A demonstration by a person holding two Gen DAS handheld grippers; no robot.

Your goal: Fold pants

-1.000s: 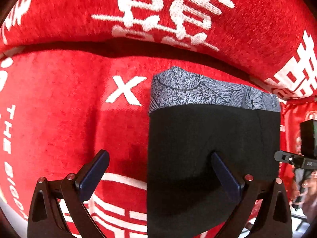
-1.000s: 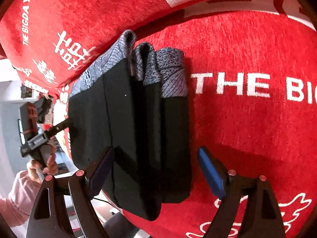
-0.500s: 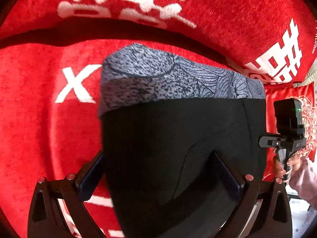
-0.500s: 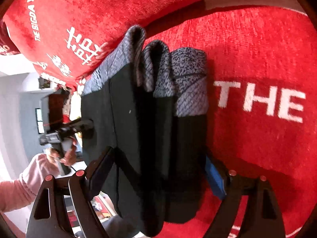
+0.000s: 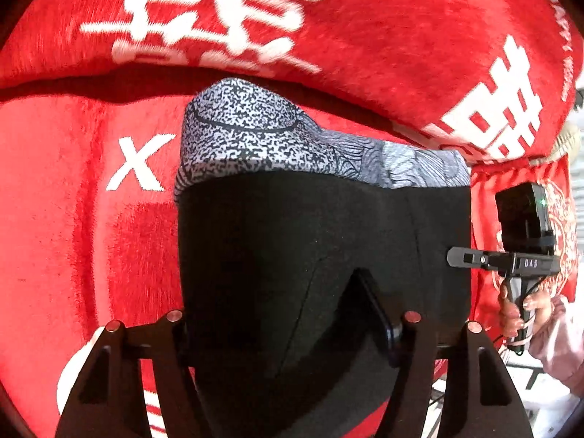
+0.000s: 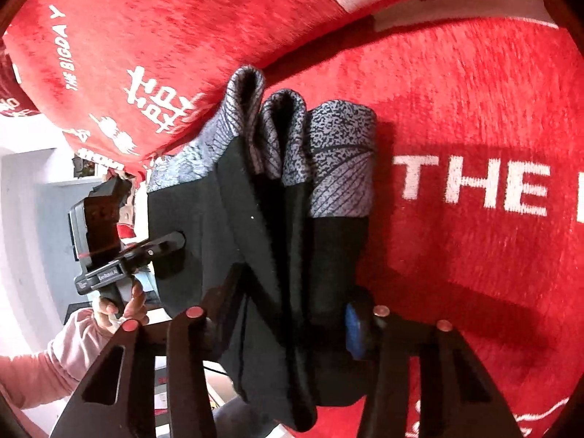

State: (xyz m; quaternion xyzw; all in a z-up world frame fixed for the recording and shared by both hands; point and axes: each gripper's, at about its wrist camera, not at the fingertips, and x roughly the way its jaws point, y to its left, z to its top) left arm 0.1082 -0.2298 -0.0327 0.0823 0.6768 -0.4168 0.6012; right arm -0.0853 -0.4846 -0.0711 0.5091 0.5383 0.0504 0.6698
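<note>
Two tools closing | left tool [image 5: 288, 332] and right tool [image 6: 284, 314] both straddle folded black stretch pants [image 6: 262, 255] | patterned grey waistband [image 5: 292, 146] points toward red sofa's [image 6: 474, 109] back edge

Black hand-held gripper [image 5: 292, 332], red rivets, pink sleeve [image 6: 40, 361]

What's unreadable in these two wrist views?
- Left wrist: left gripper, closing on the folded pants; its left finger is behind the fabric, so pad contact is unclear.
- Right wrist: right gripper, closing with the pants between its fingers; the left pad is dark against the cloth.
- Both views: the pants' lower end is cut off behind the gripper frames.
- Left wrist: white characters on the red cushion are motion-blurred.
</note>
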